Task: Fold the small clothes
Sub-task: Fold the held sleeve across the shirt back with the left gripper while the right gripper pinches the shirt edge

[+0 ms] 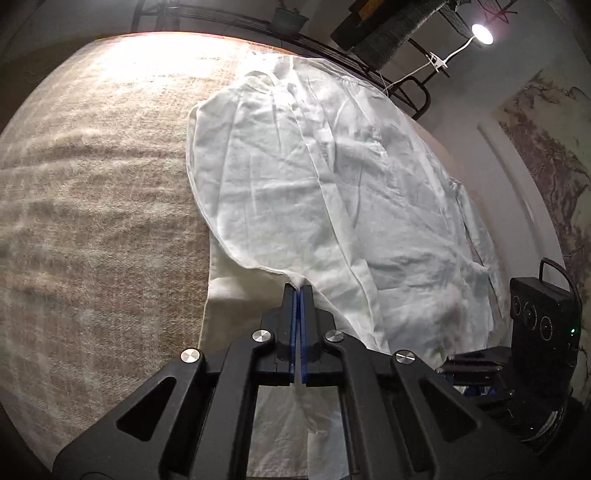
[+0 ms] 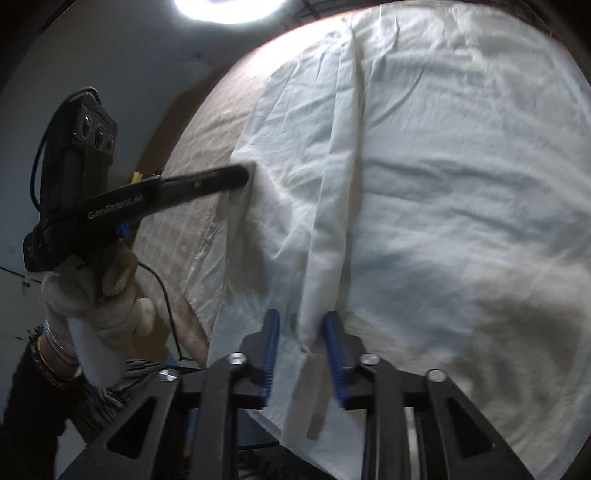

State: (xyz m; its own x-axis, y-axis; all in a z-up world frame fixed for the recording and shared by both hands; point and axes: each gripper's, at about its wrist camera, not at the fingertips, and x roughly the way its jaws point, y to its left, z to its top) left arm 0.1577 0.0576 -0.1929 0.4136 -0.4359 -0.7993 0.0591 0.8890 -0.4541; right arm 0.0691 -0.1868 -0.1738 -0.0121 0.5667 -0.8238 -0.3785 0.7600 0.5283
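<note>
A white button shirt (image 1: 332, 177) lies spread on a beige towel-like cover (image 1: 92, 184), collar at the far end. My left gripper (image 1: 298, 288) is shut on the shirt's near hem edge, blue pads pressed together with cloth between them. In the right wrist view the same shirt (image 2: 443, 166) fills the frame, and the left gripper (image 2: 245, 173) pinches its left edge. My right gripper (image 2: 301, 321) is low over the shirt's near edge. Its blue pads (image 2: 271, 332) stand apart, with a raised fold of the cloth between them and a gap still showing on the left side.
A gloved hand (image 2: 99, 295) holds the left gripper's handle. The right gripper's black housing (image 1: 539, 317) sits at the shirt's right side. A bright lamp (image 1: 480, 34) shines from beyond the table. A painted wall panel (image 1: 546, 166) is on the right.
</note>
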